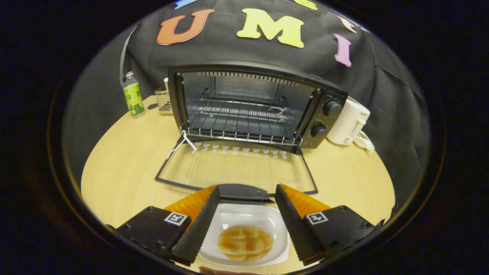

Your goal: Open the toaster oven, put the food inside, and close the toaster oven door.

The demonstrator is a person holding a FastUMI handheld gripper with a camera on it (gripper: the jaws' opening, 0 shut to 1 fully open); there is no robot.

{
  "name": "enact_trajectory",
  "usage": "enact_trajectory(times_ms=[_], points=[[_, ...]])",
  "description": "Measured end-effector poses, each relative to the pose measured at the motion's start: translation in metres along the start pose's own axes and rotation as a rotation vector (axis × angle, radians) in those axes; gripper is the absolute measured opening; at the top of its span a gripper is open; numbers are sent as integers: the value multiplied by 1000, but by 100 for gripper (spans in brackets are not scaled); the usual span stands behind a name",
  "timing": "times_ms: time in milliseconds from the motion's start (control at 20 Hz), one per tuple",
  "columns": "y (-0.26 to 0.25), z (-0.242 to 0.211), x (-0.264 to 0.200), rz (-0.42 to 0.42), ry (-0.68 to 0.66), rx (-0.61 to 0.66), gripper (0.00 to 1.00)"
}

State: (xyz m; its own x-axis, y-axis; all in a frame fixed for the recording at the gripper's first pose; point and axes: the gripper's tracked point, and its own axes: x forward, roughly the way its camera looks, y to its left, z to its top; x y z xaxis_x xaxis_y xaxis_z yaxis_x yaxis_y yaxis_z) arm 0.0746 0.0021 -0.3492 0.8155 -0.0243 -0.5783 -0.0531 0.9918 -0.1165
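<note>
A black toaster oven [328, 110] stands at the back of the round wooden table, its glass door [237, 168] folded flat down toward me and the wire rack [240, 124] inside bare. The door's handle [244, 192] lies just ahead of my fingertips. A golden round bun [245, 242] rests on a white square plate [273, 225] between my fingers, low and close to me. My gripper [246, 191] is open, hovering above the plate, and neither finger touches the plate or the bun.
A green-labelled bottle [133, 95] and a small wire basket [163, 100] stand left of the oven. A white kettle-like appliance [347, 122] sits against the oven's right side. A white cord [183, 143] hangs at the door's left hinge. Bare tabletop [122, 168] flanks the door.
</note>
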Motion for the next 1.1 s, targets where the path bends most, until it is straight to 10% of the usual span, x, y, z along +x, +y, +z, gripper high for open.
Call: enact_trajectory(times_ms=[1100], points=[[-9, -80, -63, 65, -101, 51, 100]])
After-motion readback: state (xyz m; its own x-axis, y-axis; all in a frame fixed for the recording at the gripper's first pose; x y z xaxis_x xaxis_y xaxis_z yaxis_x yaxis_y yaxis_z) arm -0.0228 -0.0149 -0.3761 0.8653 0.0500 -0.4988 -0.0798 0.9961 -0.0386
